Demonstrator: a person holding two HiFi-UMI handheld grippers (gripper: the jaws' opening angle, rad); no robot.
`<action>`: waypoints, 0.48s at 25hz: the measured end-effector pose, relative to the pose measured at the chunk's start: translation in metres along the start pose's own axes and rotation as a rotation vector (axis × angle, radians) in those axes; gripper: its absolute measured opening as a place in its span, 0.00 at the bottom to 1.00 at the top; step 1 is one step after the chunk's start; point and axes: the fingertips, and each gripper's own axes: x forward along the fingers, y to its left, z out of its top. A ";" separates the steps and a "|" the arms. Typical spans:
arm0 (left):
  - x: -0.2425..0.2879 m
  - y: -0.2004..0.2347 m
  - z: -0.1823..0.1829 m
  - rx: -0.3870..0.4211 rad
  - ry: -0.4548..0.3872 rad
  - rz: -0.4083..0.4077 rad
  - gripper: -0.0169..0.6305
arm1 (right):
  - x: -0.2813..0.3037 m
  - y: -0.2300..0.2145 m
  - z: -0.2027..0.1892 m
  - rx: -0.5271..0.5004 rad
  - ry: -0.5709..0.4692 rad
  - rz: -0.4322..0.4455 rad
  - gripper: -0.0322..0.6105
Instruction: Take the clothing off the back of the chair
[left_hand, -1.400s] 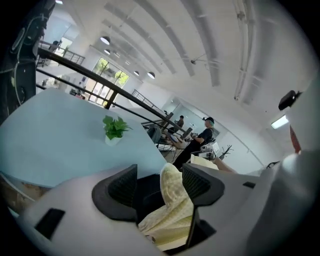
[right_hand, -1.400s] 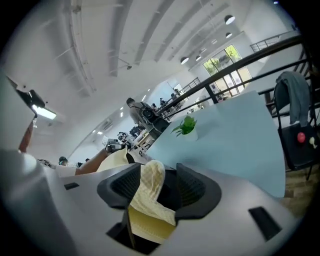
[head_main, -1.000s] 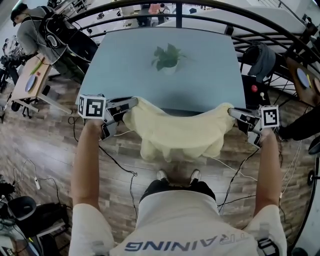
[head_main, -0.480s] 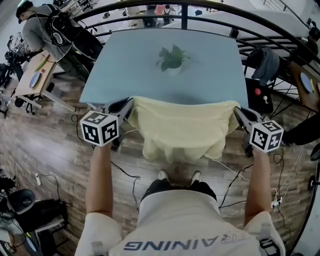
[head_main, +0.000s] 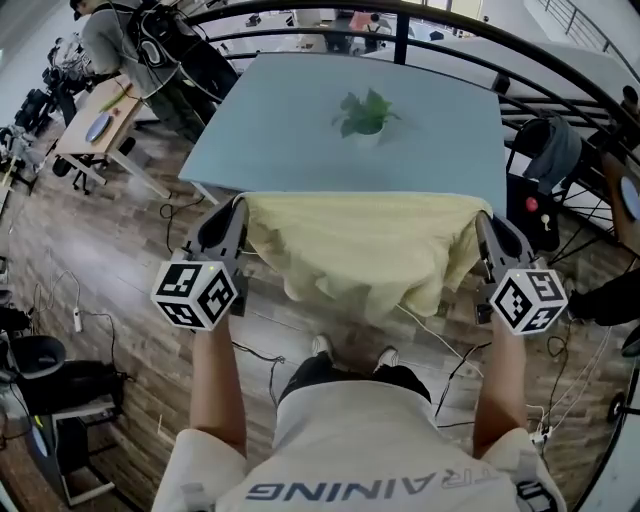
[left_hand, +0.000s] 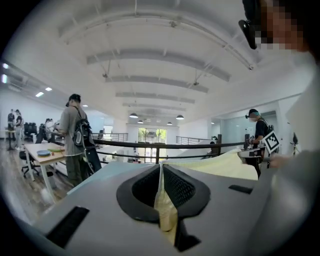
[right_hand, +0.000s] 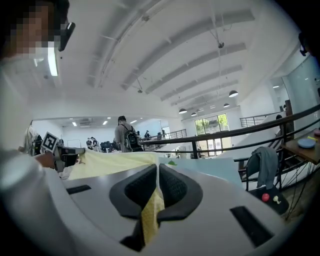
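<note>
Pinching thin folds of the cloth (head_main: 365, 245), the left gripper (left_hand: 161, 182) and right gripper (right_hand: 158, 185) are both fully closed, one at each top corner. The cloth hangs stretched between them, just before the table (head_main: 290, 130); no chair shows. Risk: the folds are narrow, so spreading the grippers wider may pull a corner free. The drooping hem may snag on anything beneath.

I have open tabletop (head_main: 280, 130) ahead, with only a potted plant (head_main: 366, 112) near its middle. A railing (head_main: 401, 35) bars the far side.
</note>
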 end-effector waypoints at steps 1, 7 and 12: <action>-0.010 -0.003 0.001 -0.017 -0.019 0.031 0.10 | -0.001 0.002 0.004 -0.002 -0.014 0.016 0.10; -0.062 -0.030 -0.008 -0.047 -0.076 0.184 0.10 | -0.015 0.006 0.017 -0.007 -0.076 0.147 0.10; -0.089 -0.053 -0.010 -0.038 -0.110 0.249 0.10 | -0.033 0.012 0.026 -0.027 -0.104 0.202 0.10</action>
